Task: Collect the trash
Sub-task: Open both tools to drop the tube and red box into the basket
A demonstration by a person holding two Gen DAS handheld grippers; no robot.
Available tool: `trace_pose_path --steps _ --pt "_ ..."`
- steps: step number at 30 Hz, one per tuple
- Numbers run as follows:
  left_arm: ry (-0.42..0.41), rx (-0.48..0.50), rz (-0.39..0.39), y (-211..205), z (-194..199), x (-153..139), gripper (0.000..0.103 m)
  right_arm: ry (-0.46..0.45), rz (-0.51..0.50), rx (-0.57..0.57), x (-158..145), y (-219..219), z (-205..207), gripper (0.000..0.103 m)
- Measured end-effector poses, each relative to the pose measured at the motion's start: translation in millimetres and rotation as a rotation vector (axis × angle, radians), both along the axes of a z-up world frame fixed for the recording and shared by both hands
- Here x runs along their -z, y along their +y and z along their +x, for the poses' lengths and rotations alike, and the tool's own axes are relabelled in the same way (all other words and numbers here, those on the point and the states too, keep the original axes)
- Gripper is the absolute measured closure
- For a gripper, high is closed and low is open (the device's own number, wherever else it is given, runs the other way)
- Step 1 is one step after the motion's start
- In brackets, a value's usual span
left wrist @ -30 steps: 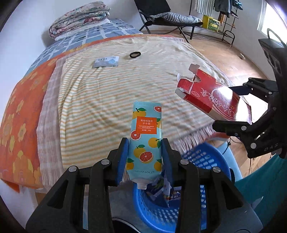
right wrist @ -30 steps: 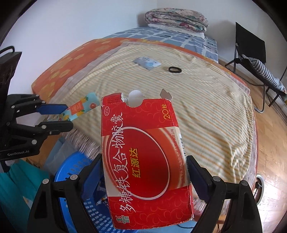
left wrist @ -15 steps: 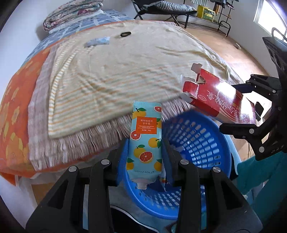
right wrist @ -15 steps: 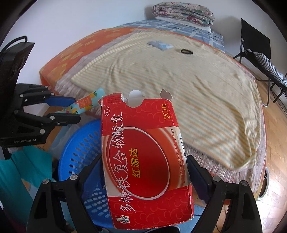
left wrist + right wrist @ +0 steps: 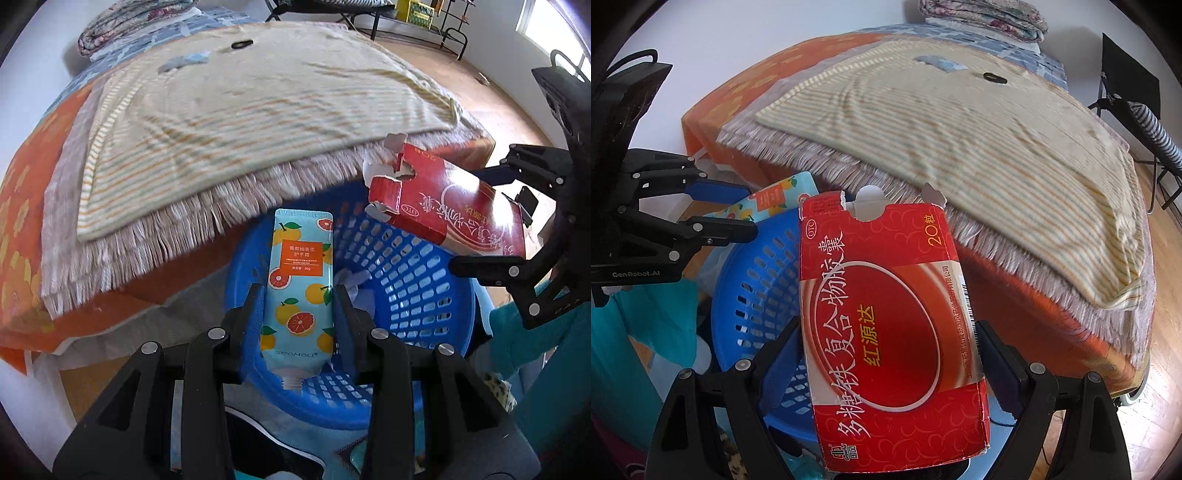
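My left gripper (image 5: 298, 306) is shut on a light-blue hand cream tube (image 5: 299, 280) printed with oranges, held over the blue plastic basket (image 5: 417, 280). My right gripper (image 5: 886, 354) is shut on a flat red medicine box (image 5: 886, 321) with a torn top flap, also above the basket (image 5: 753, 280). The left wrist view shows the box (image 5: 450, 210) and right gripper (image 5: 517, 225) at the right. In the right wrist view the tube (image 5: 768, 199) and left gripper (image 5: 738, 210) are at the left. Crumpled paper (image 5: 354, 284) lies inside the basket.
The bed (image 5: 221, 110), under a striped fringed blanket, rises just behind the basket. On it lie a small blue-grey packet (image 5: 938, 62) and a black ring (image 5: 993, 77). Folded quilts (image 5: 982, 14) sit at the head. A folding chair (image 5: 1137, 107) stands on the wooden floor.
Both grippers have come back from over the bed and down, so the basket now lies under the tube and the box. Both grips are unchanged.
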State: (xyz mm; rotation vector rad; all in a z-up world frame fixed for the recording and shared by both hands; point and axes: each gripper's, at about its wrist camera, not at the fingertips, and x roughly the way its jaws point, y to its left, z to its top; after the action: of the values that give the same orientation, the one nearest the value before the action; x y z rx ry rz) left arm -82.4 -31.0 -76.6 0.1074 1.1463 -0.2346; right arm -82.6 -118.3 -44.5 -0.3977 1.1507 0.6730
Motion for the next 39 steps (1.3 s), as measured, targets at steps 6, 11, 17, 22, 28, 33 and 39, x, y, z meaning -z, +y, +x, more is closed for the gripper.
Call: trace_pose_path --steps 6,11,17,22,28,33,39 --pt "0.03 0.002 0.007 -0.9 -4.9 12.3 0.066 0.02 -0.016 -0.025 8.8 5.9 -7.2 0.013" --pt "0.05 -0.004 0.008 1.1 -6.0 18.6 0.066 0.046 -0.038 -0.045 19.8 11.0 -11.2 0.013" --pt "0.062 0.0 0.008 0.7 -5.3 23.2 0.066 0.055 -0.051 -0.057 24.5 13.6 -12.3 0.013" --pt "0.055 0.007 0.004 -1.2 -3.7 22.3 0.066 0.062 -0.049 -0.052 26.2 15.0 -9.5 0.012" --pt "0.06 0.013 0.008 -4.0 -2.1 24.3 0.065 0.072 -0.049 -0.046 29.5 16.5 -6.9 0.012" --pt "0.06 0.004 0.003 -2.9 -0.2 24.9 0.056 0.076 -0.048 -0.046 30.6 15.8 -5.7 0.012" --pt "0.055 0.002 0.001 -2.0 0.4 24.1 0.053 0.09 -0.036 -0.031 31.5 13.7 -3.1 0.012"
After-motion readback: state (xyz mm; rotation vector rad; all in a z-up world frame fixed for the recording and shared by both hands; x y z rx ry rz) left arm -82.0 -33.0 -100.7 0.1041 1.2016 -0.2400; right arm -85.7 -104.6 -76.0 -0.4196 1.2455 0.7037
